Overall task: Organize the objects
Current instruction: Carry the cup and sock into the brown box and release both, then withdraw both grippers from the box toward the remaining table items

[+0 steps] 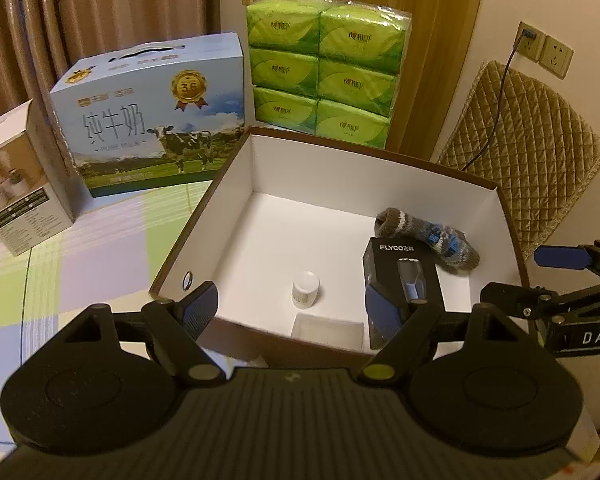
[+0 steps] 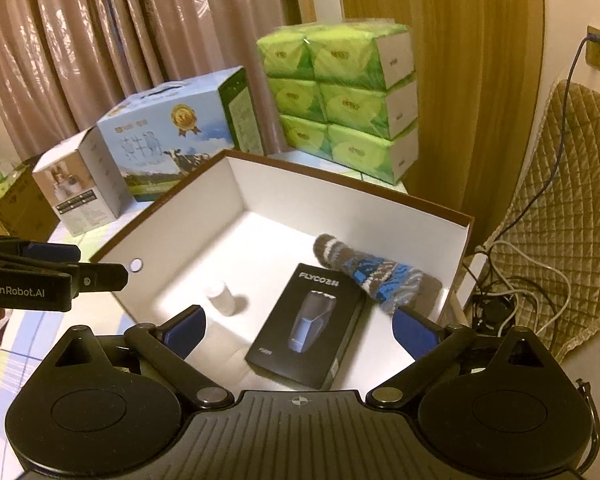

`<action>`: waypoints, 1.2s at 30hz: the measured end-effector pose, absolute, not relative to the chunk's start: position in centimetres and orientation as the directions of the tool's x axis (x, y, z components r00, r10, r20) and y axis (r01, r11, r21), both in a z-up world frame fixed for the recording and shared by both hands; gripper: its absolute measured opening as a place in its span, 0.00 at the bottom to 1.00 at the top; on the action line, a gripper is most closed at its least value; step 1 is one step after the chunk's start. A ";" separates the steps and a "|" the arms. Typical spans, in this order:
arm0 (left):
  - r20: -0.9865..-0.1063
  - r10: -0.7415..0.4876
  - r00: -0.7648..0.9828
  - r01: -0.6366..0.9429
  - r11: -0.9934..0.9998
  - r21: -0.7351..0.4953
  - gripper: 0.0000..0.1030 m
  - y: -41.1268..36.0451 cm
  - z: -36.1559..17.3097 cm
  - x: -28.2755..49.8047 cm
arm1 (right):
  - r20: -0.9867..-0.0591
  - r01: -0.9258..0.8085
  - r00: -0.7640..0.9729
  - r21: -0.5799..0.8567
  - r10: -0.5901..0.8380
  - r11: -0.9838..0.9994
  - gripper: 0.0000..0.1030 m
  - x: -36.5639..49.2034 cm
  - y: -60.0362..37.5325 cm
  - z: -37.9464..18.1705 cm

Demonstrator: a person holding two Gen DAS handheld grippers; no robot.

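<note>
Nearest, the left gripper (image 1: 290,312) and the right gripper (image 2: 300,326) hover over the box (image 2: 352,204), fingers spread wide, holding nothing. Inside lie the razor box (image 2: 308,328), a small white bottle (image 2: 222,298) upright, and farther back a knitted sock (image 2: 376,276). The razor box's long axis runs near-to-far; grip it across the narrow sides.

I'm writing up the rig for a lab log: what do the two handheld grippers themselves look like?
Both are matte black plastic with two round hubs, ribbed centre panel and hinged linkage arms ending in blue textured pads. The left gripper carries white "GenRobot.AI" lettering on its side; the right gripper shows white "DAS" lettering. No cables or sleeves visible.
</note>
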State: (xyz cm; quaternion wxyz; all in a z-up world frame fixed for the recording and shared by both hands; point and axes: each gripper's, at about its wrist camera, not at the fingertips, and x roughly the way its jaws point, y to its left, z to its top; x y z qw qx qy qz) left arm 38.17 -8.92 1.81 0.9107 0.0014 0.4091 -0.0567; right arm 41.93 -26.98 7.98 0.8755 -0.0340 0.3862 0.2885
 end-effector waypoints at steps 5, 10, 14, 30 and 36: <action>-0.731 -0.095 0.675 0.089 0.995 -0.047 0.76 -8.3 2.5 36.0 | -0.687 -0.539 0.538 0.164 0.488 0.826 0.95 40.3 -26.9 8.8; -0.719 -0.092 0.689 0.070 0.996 -0.061 0.76 -7.4 3.1 33.6 | -0.682 -0.542 0.539 0.169 0.495 0.823 0.95 38.6 -27.0 9.3; -0.713 -0.083 0.696 0.054 0.997 -0.064 0.76 -6.5 3.5 31.5 | -0.680 -0.545 0.537 0.173 0.500 0.820 0.95 37.0 -27.2 9.6; -0.723 -0.040 0.689 -0.037 0.995 -0.091 0.76 -1.8 3.2 23.3 | -0.686 -0.582 0.507 0.175 0.523 0.794 0.95 31.1 -26.2 9.8; -0.741 -0.018 0.672 -0.085 0.991 -0.102 0.76 0.1 2.1 20.7 | -0.698 -0.596 0.480 0.185 0.531 0.782 0.95 29.2 -25.3 9.2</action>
